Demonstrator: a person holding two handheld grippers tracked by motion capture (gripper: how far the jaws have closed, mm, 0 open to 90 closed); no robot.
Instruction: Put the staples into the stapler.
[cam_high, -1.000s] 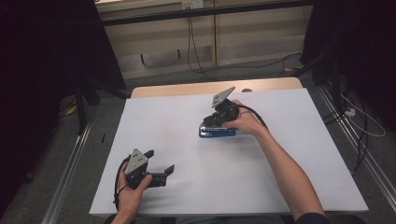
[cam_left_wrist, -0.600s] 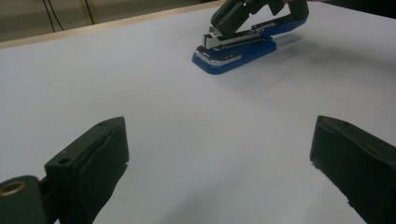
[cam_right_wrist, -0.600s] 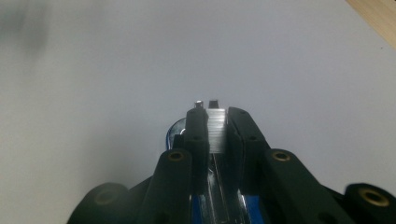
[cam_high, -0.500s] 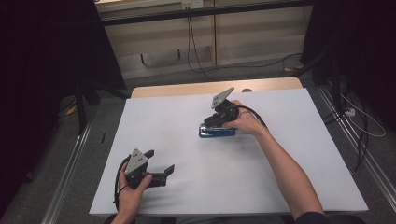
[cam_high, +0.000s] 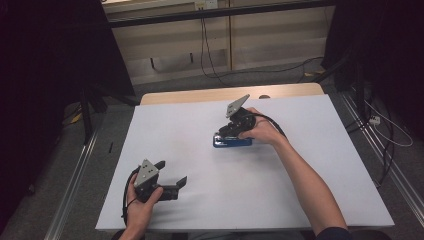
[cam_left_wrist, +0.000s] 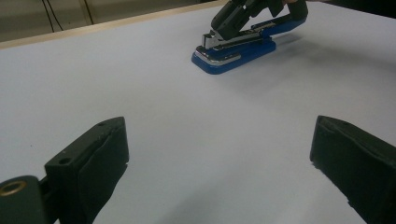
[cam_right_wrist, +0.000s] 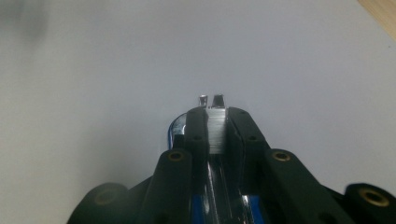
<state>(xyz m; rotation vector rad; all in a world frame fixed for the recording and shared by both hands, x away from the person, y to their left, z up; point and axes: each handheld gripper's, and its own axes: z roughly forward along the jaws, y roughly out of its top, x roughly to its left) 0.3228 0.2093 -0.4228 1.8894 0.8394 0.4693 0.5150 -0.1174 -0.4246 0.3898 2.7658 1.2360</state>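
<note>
Stapler (cam_high: 231, 142) sits mid-table on the white sheet (cam_high: 300, 200); your right gripper (cam_high: 226, 131) is clamped on its metal top arm, left gripper (cam_high: 172, 175) wide open, empty. Lift carelessly and it may hinge open or slip
</note>
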